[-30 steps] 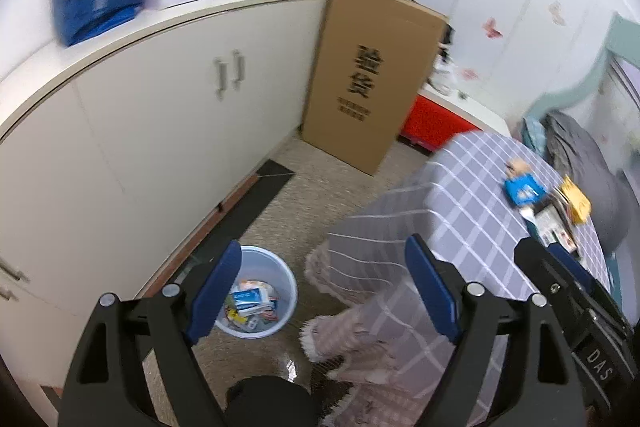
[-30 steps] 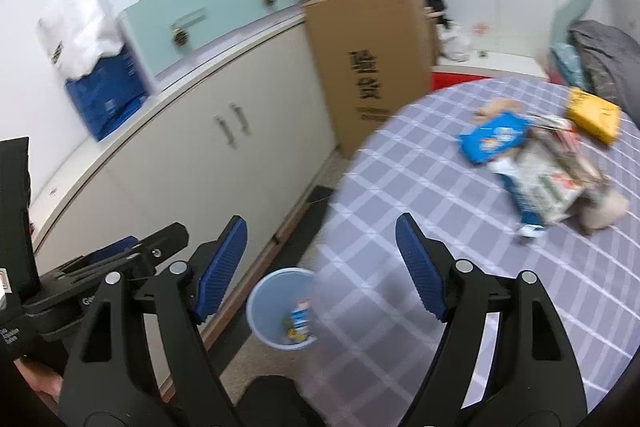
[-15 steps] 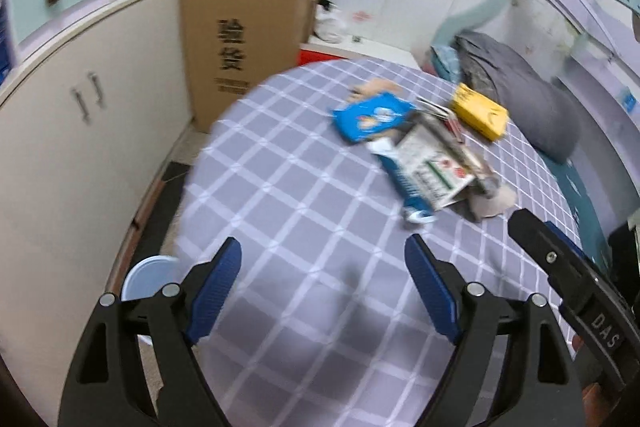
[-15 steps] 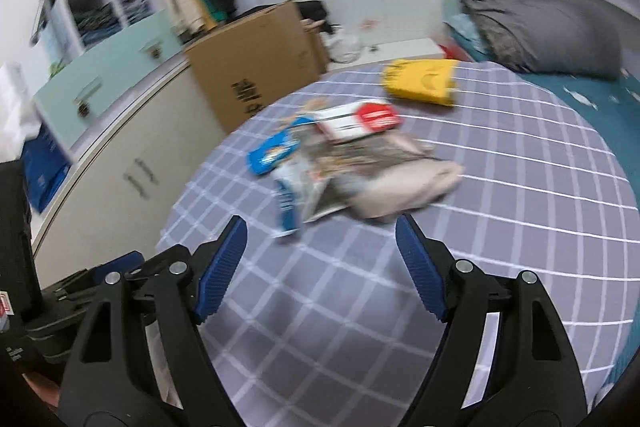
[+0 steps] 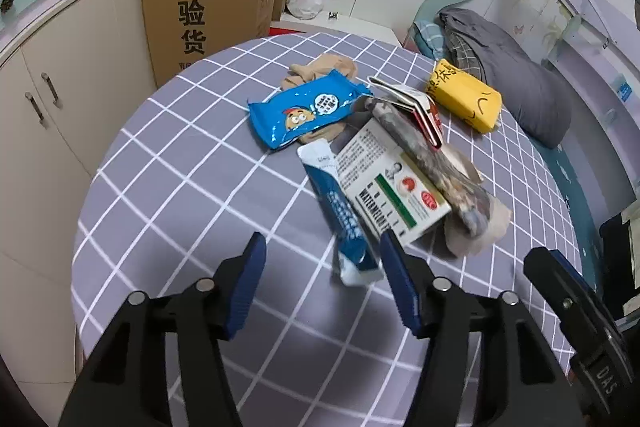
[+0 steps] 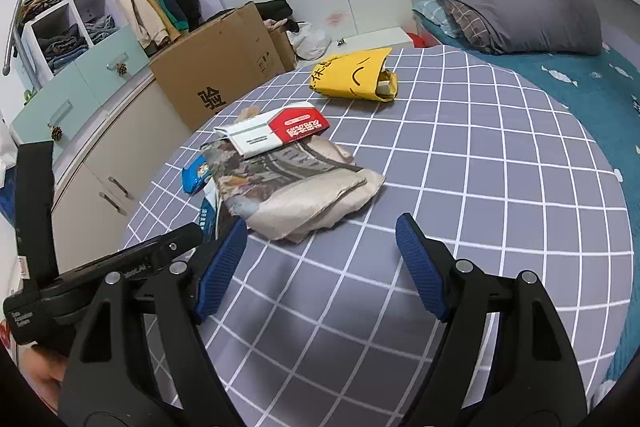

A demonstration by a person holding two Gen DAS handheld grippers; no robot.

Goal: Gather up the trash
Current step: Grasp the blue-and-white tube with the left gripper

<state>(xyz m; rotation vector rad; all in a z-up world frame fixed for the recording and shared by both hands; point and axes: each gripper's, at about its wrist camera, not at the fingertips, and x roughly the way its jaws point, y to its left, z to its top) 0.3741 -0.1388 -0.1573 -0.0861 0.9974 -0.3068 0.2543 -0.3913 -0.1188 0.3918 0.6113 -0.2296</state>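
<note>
The long blue packet (image 5: 342,211) is laid on the checked tabletop (image 5: 180,187), its long axis running from frame centre down to the closing, empty left gripper (image 5: 322,279). In the right wrist view, it is mostly hidden behind crumpled paper (image 6: 304,195); the right gripper (image 6: 320,251) is released.

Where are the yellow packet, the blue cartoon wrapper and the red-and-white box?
yellow packet (image 6: 352,77), right wrist view, on its smiley front.
blue cartoon wrapper (image 5: 306,111), left wrist view, on its printed middle.
red-and-white box (image 6: 298,127), right wrist view, on its red end.
</note>
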